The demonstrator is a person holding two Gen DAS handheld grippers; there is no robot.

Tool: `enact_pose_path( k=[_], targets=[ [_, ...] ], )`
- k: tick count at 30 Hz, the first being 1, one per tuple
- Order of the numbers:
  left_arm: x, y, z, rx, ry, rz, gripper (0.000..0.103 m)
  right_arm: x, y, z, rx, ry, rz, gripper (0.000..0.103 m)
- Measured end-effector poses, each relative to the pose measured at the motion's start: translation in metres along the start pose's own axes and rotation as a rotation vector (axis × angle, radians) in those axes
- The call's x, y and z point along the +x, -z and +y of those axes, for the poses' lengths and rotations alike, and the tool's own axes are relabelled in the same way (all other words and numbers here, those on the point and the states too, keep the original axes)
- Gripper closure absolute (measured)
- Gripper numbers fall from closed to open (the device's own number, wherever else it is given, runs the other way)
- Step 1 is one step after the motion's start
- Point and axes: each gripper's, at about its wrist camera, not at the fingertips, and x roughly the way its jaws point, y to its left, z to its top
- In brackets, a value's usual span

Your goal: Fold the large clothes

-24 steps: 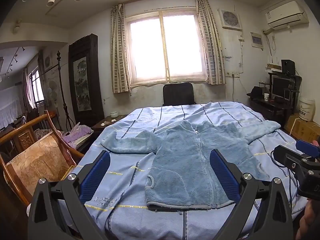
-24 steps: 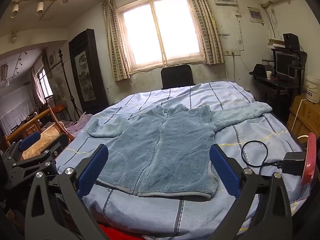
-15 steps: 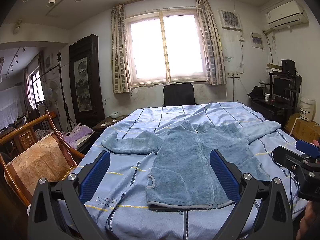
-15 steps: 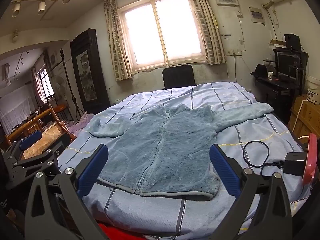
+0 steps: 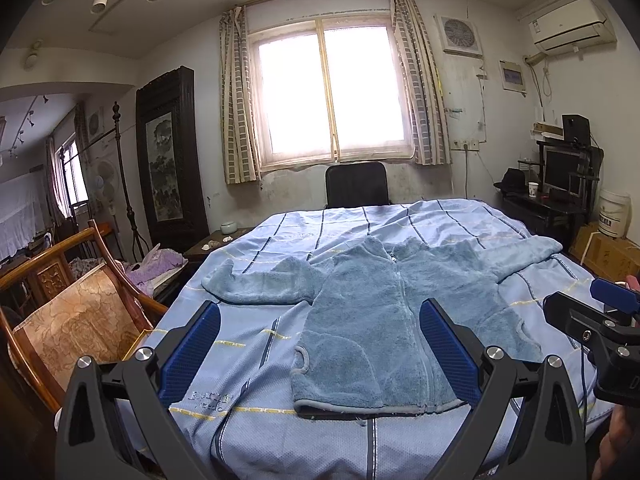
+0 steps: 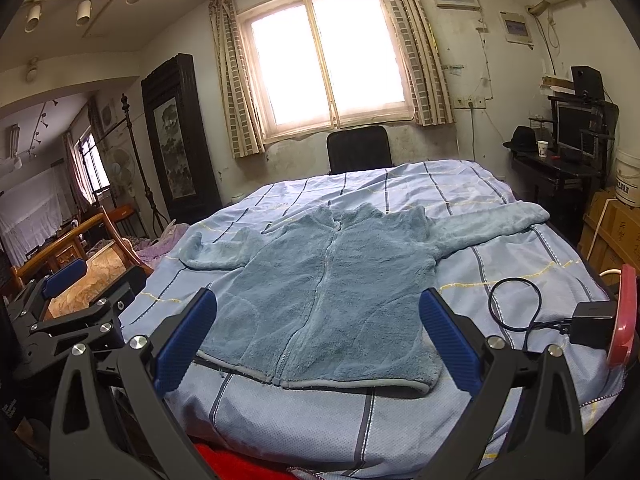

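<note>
Two blue pads of the left gripper [image 5: 320,354] stand spread wide with nothing between them, short of the jacket [image 5: 384,320], which lies flat and zipped on the bed [image 5: 248,432], sleeves out. From the right wrist, the right gripper [image 6: 318,342] is likewise spread, empty, above the jacket's hem; a cable [image 6: 516,308] lies beside it.

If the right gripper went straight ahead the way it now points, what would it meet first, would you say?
Most likely the blue fleece jacket spread flat on the bed. The right gripper is open, empty, tilted slightly down, and nothing stands between. Depth is hard to judge.
</note>
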Motion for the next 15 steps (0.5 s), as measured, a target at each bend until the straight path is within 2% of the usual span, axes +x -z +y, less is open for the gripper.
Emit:
enact_pose_path(
  k=[2, 15],
  targets=[
    [-0.001, 0.006, 0.012, -0.001, 0.004, 0.002, 0.003, 0.000, 0.000, 0.001, -0.003, 0.003, -0.001, 0.004],
    [0.006, 0.016, 0.022, 0.011, 0.019, 0.022, 0.003, 0.002, 0.004, 0.001, -0.012, -0.002, -0.007, 0.004]
  ],
)
